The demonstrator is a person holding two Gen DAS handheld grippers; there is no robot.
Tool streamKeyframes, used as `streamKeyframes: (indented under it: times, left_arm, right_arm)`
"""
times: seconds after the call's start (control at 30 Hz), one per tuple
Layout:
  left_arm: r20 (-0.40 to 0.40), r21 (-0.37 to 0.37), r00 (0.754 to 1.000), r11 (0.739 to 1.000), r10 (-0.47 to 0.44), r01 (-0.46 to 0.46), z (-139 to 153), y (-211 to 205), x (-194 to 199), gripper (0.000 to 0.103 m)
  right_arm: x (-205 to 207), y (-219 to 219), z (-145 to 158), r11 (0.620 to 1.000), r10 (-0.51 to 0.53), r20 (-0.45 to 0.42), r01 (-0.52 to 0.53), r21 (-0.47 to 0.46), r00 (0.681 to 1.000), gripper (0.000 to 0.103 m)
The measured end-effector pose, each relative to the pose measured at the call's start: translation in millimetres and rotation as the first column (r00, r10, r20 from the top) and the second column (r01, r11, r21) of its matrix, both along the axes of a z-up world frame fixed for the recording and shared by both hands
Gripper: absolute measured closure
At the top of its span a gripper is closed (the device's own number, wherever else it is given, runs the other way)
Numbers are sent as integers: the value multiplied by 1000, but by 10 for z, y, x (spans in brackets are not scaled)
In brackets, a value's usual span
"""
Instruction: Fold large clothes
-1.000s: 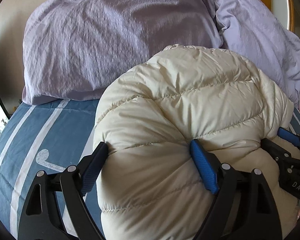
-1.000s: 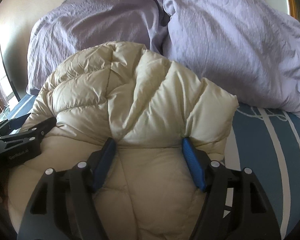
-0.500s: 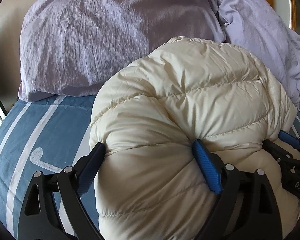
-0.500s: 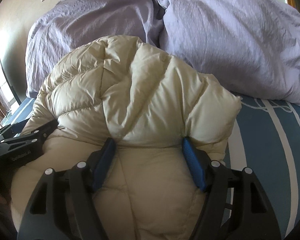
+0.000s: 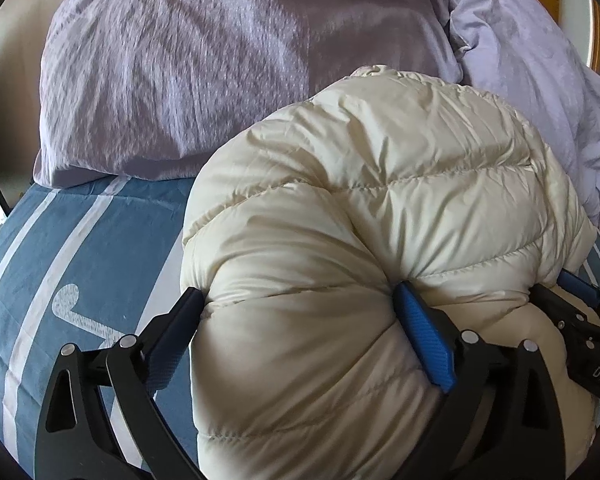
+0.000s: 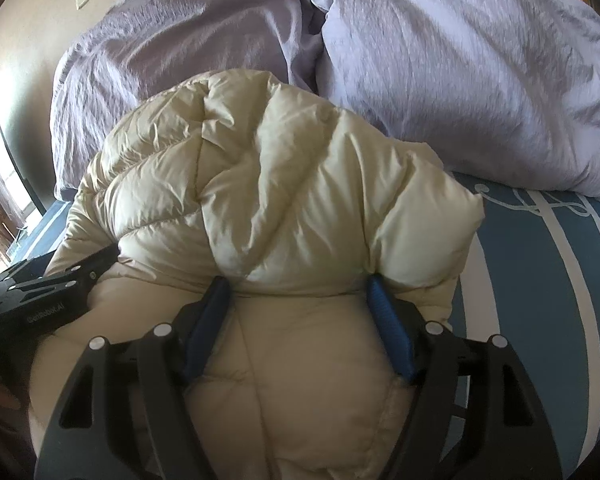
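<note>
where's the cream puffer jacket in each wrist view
Left wrist: the cream puffer jacket fills centre and right, bulging between the fingers of the left hand-held gripper.
Right wrist: it fills centre and left.
Shared landmark: the purple pillow behind it, upper left in both.

Clearance: puffed cream jacket (image 5: 380, 208) fills the space between and ahead of both claws; lilac pillows (image 6: 460, 60) block beyond; striped sheet (image 5: 60, 248) free at outer sides

Cream jacket (image 5: 380, 208), blue-and-white striped sheet (image 5: 80, 248)
</note>
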State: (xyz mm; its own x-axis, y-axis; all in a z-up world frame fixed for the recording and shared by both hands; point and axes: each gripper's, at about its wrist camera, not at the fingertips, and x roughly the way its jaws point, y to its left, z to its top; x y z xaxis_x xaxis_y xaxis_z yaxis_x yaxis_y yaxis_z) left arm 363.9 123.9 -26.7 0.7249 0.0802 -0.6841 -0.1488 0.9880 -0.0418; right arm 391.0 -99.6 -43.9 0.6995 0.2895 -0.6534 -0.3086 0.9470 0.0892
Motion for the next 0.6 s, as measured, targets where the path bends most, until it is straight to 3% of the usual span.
streamKeyframes:
  times: [0.07,0.13,0.17,0.33,0.6]
  left_arm:
    - [-1,-7,1000,1000,3,-3,23,23,-57,5]
    - [3,-13,1000,1000,1,-1,69,42,-172,5]
    - [12,-15,1000,1000,1,0,115,57,-286,5]
    - [46,14,999,1000,-4,3,333,45,-841,5]
    - [69,-22,997,1000,-20,22,483,1,-1729,1]
  right_arm:
    - [-37,-36,44,1000,-4,-7,4,7,1000,28]
    - [-156,-94,121,1000,-17,-8,17,5,1000,12]
    - [-225,-122,156,1000,-26,-2,26,1,1000,10]
    - [-720,-360,326,998,-32,3,32,45,999,4]
    - [-1575,-663,472,992,-20,-19,22,122,1000,2]
